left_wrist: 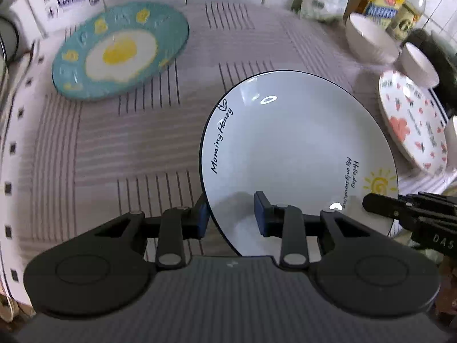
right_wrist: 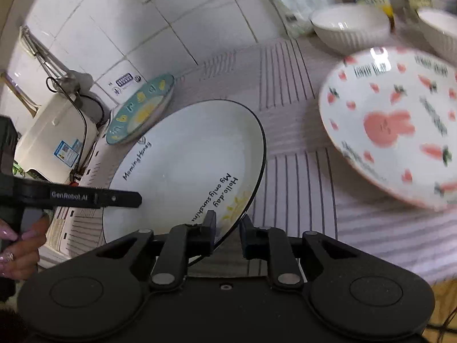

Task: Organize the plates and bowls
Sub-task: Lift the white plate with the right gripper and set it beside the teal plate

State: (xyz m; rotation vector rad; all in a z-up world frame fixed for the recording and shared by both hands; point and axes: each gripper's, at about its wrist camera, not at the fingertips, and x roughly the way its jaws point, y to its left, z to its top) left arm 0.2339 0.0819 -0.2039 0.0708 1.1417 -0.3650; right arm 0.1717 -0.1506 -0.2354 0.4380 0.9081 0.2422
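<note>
The white plate (left_wrist: pixel 300 154) hung tilted above the desk (left_wrist: pixel 128 148), its rim between both tongs: the right tongs (right_wrist: pixel 227 233) pinched it, the left tongs (left_wrist: pixel 231 215) stood open around it. It could slip and hit the rabbit plate (right_wrist: pixel 394 125) beside it.

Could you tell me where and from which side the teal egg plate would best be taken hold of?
Probably by its thin rim: the teal egg plate lies flat on the striped cloth, so fingers should straddle the near edge, one above, one below, coming in low from the front.
</note>
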